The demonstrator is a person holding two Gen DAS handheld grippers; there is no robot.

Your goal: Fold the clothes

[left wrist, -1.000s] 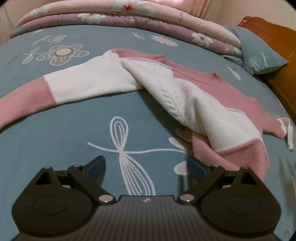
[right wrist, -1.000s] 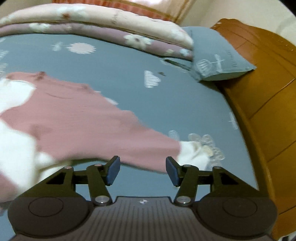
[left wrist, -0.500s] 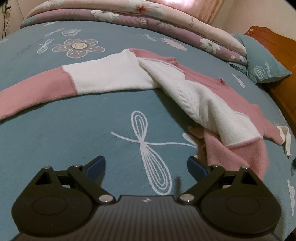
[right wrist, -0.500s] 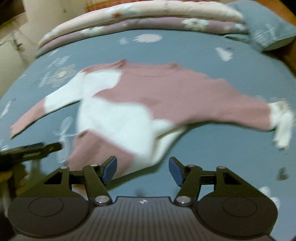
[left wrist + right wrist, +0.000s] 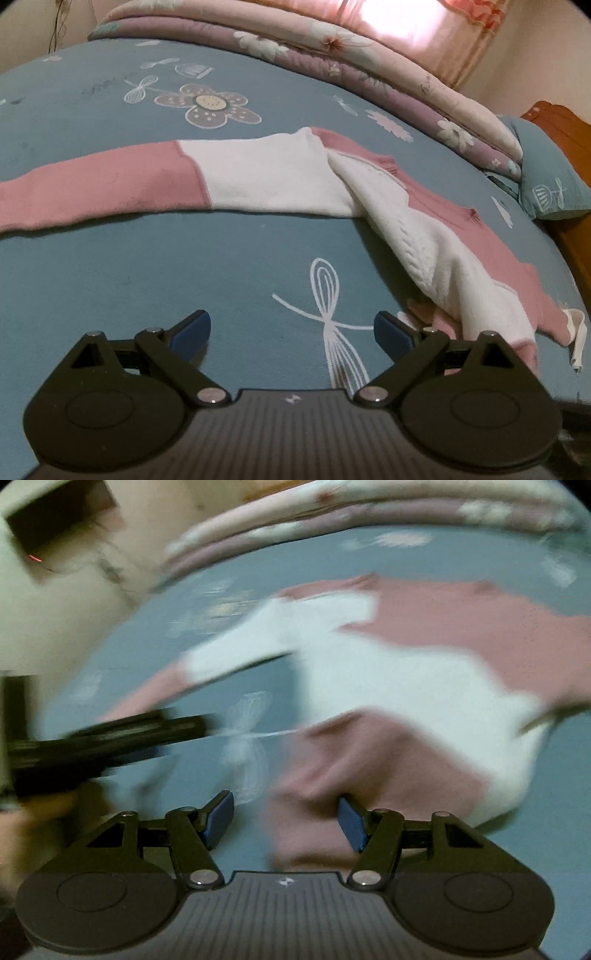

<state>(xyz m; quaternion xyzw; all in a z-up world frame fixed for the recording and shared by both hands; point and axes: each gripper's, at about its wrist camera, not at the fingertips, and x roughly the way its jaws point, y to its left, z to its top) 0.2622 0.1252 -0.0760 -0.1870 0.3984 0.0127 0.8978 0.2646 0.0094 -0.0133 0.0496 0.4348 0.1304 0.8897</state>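
A pink and white sweater (image 5: 280,177) lies spread on the blue bed sheet (image 5: 147,266), one sleeve stretched to the left and the body bunched at the right. My left gripper (image 5: 291,326) is open over bare sheet, with the sweater's pink lower corner just beyond its right finger. The right wrist view is blurred. In it the sweater (image 5: 406,686) fills the middle, and its pink hem (image 5: 351,760) lies right in front of my open right gripper (image 5: 286,814), partly between the fingers with no pad pressing on it. The left gripper (image 5: 110,738) shows there as a black shape at the left.
A folded floral quilt (image 5: 369,59) runs along the far side of the bed. A blue pillow (image 5: 546,184) and a wooden headboard (image 5: 565,125) are at the right. A pale wall with a dark opening (image 5: 55,572) stands beyond the bed's left side.
The right gripper has swung from the sweater's right cuff leftward and down to the pink hem. The left gripper has shifted a little to the left. The sweater lies as before.
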